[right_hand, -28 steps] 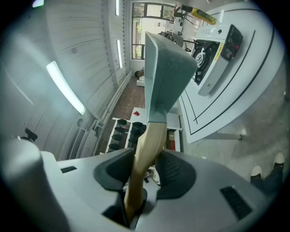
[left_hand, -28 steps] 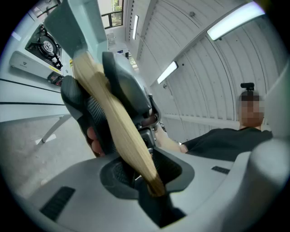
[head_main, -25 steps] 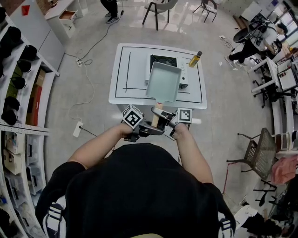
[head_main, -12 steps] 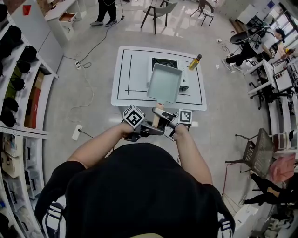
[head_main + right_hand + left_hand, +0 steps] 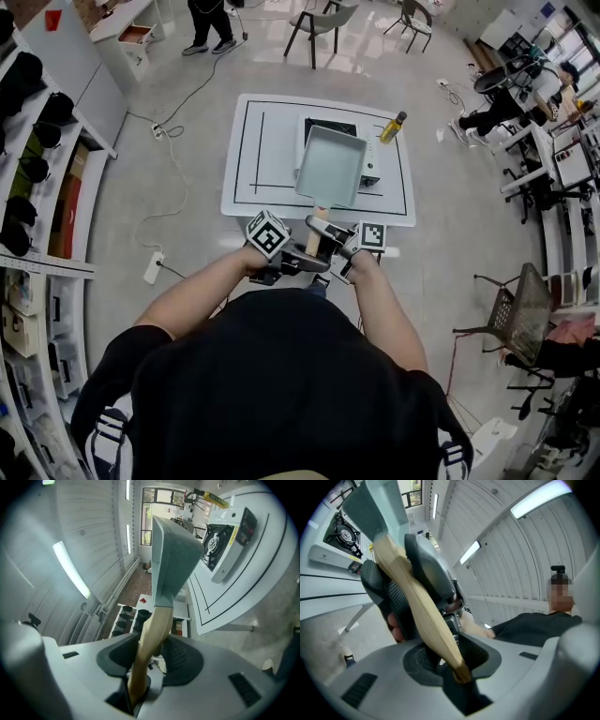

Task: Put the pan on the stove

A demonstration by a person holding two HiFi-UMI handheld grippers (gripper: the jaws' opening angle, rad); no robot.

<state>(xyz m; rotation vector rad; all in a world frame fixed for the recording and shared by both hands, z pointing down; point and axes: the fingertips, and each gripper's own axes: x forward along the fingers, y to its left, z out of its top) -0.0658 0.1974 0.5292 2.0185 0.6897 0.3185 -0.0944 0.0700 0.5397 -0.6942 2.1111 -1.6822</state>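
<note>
A square grey pan (image 5: 330,166) with a pale wooden handle (image 5: 317,232) hangs tilted over the black-topped stove (image 5: 328,123) on the white table (image 5: 253,150). Both grippers hold the handle at the table's near edge. My left gripper (image 5: 298,258) is shut on the handle's tip (image 5: 457,665). My right gripper (image 5: 330,251) grips the handle (image 5: 152,639) a little nearer the pan (image 5: 171,559); its jaws are opening, with the wood still between the pads. In the left gripper view the pan (image 5: 377,506) rises at the top left, the stove (image 5: 342,531) beyond it.
A yellow oil bottle (image 5: 393,123) stands at the stove's right. Black lines mark the table top. Shelves with dark items line the left wall (image 5: 37,169). Chairs (image 5: 323,19) and people stand at the far end, and a mesh chair (image 5: 516,314) is at the right.
The pan and both grippers have barely moved; the view has shifted slightly. People in the background have walked.
</note>
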